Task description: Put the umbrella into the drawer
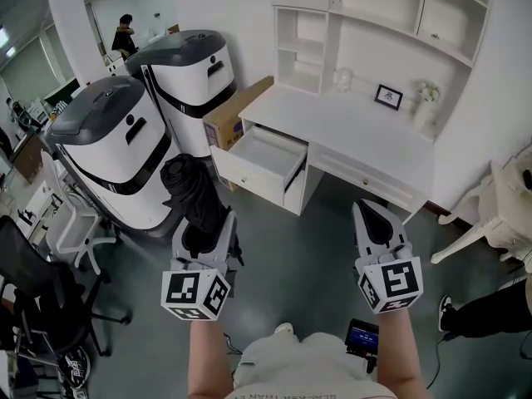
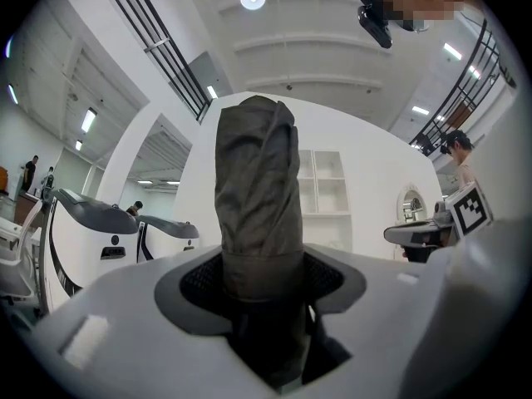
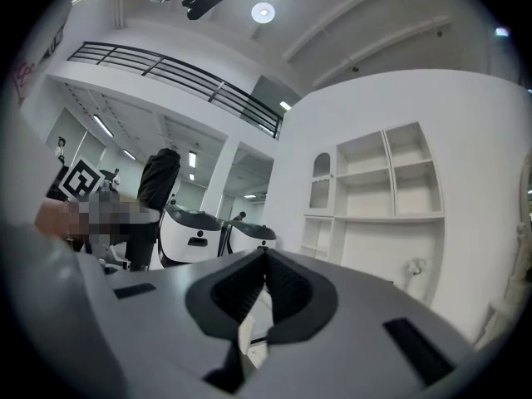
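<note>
White-and-grey first: two big rounded pod-shaped machines point(image 1: 116, 140) side by side at the left, largest in view. Next, one white wooden desk point(image 1: 349, 127) against the wall, topped by one white shelf unit point(image 1: 366, 15). Between the far machine and the desk, one brown cardboard box point(image 1: 241, 106). At the right edge, one white chair point(image 1: 486, 219), well apart from everything else.

Now containers. One white drawer point(image 1: 249, 179) pulled out of the desk's left end, gaping toward the machines, bare white bottom on show. Beside it, one long closed drawer front point(image 1: 366, 179) under the desktop. On the desktop, three small things near the back: one white figurine point(image 1: 343, 79), one dark-framed picture point(image 1: 388, 96), one white vase of flowers point(image 1: 427, 100).

Room to move: broad grey floor point(image 1: 332, 248) between both grippers and the drawer's front edge; tighter at the left, near machine just beside the load.

Two tools. Left gripper point(image 1: 206, 223) point(image 2: 266, 285) clamped on one black folded fabric umbrella point(image 1: 187, 189) point(image 2: 258, 198), gripped near its lower end, standing upright above the jaws, well short of the drawer. Right gripper point(image 1: 368, 210) point(image 3: 264, 260) carrying nothing, jaws pressed together.
</note>
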